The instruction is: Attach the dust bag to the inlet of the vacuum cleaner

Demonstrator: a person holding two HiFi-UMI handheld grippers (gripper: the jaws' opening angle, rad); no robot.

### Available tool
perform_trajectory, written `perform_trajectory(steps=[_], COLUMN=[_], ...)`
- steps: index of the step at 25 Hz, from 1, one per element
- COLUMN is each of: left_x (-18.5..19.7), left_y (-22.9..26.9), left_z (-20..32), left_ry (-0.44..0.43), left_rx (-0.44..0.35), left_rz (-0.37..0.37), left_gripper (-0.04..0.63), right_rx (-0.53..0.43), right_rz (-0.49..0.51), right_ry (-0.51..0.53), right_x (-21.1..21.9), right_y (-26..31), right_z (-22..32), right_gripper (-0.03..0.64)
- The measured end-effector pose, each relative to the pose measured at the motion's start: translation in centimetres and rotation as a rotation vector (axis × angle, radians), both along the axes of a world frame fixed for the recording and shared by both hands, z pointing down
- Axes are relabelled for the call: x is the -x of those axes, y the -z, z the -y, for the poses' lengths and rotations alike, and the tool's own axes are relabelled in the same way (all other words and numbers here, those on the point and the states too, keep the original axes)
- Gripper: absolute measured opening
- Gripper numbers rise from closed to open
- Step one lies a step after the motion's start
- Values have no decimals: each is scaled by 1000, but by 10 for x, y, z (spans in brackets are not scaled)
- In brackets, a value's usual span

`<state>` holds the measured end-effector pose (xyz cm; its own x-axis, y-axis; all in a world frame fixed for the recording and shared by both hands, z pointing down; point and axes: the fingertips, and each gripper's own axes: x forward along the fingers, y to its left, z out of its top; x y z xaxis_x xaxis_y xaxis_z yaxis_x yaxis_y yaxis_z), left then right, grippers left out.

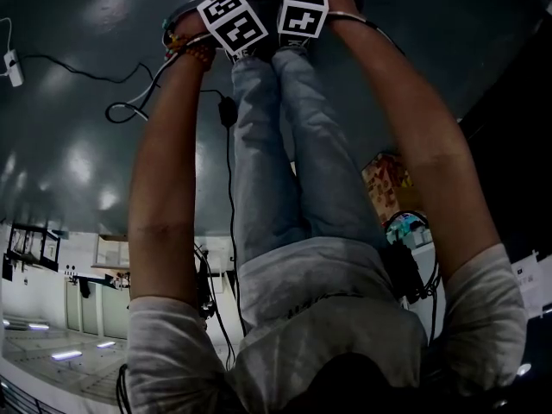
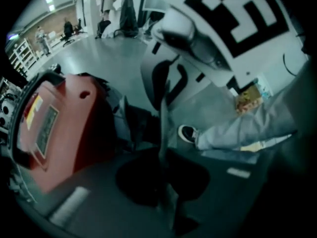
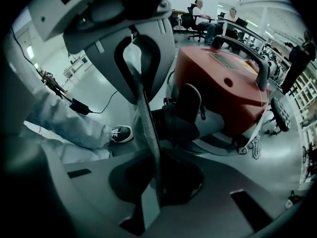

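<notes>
The red vacuum cleaner (image 3: 223,86) stands on the floor with its black handle on top; its black round inlet (image 3: 174,124) points toward me. In the left gripper view the vacuum cleaner (image 2: 59,128) fills the left side. The dust bag (image 3: 144,133) shows edge-on as a thin pale strip stretched between both grippers. My right gripper (image 3: 151,182) is shut on one end of it. The left gripper (image 2: 163,182) is shut on the dust bag (image 2: 161,128) from the opposite side. In the head view only the marker cubes (image 1: 233,21) (image 1: 304,7) show, close together at the top.
A black cable (image 1: 228,119) and a white power strip (image 1: 12,65) lie on the grey floor. A colourful box (image 1: 385,179) sits at the right. My shoe (image 3: 121,133) is near the bag. People sit at desks (image 3: 203,16) behind the vacuum.
</notes>
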<state>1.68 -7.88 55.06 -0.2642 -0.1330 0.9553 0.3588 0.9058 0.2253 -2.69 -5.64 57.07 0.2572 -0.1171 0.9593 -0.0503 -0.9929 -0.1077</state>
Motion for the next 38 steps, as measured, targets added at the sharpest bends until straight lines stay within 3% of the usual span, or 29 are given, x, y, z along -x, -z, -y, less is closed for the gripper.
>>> perform_trajectory(steps=[3,11,18,26,33,38], left_x=[3,3,9,2,8,8], left_y=[4,-16,14,-19,7,-11], left_z=[-3,-5,-20,-7,-21,-18], left_ry=[-8,58,-67,71,-23,9], left_rx=[14,-40,47,-31,40,15], left_rz=[7,30,2,25,10,40], left_gripper=[26,31,28,29,28,31], right_rx=[-19,25,-43,49,-27,24], right_rz=[9,26,15,25,19,49], right_ry=[-20,28,-66,66,-65,8], right_x=[3,3,10,2,9,11], right_y=[-8,14,-12,13,-11,1], right_z=[3,-2,-1,-10,-12,-11], right_gripper=[31,31,31,31,31,31])
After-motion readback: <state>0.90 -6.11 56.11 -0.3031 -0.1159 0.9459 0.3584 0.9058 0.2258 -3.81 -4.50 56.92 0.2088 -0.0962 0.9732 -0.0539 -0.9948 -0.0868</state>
